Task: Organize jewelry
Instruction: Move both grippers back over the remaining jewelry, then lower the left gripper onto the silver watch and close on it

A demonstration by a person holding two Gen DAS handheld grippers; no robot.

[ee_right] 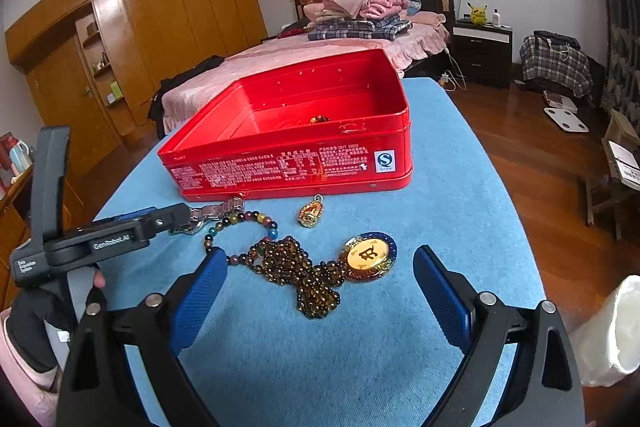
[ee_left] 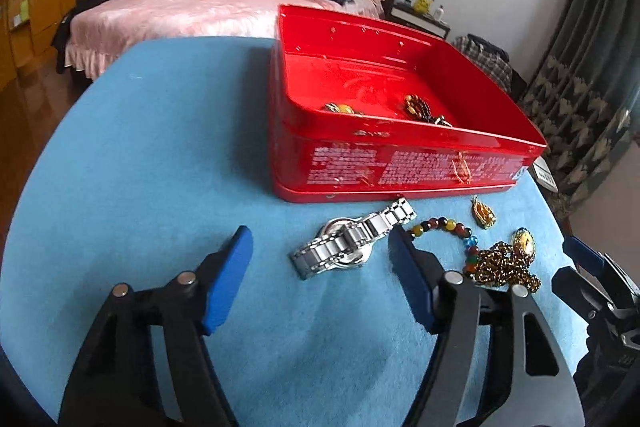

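Left wrist shows your left tongs [ee_left: 320, 275] wide around the watch [ee_left: 352, 245], right tongs [ee_right: 320, 291] wide over the necklace [ee_right: 304, 271]; pinch, then lift into the tin [ee_left: 400, 155].

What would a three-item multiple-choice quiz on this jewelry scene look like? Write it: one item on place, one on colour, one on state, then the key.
1. Where is the watch?
A. in the tin
B. on the cloth in front of the tin
C. in the left gripper

2. What colour is the tin?
A. red
B. green
C. silver

3. How is the right gripper?
A. shut on the medallion
B. shut, empty
C. open, empty

Key: 1 B, the watch lies on the blue cloth beyond the open left gripper. 2 A, its walls are red inside and out. 3 C, its fingers stand apart either side of the medallion and beads, touching neither.
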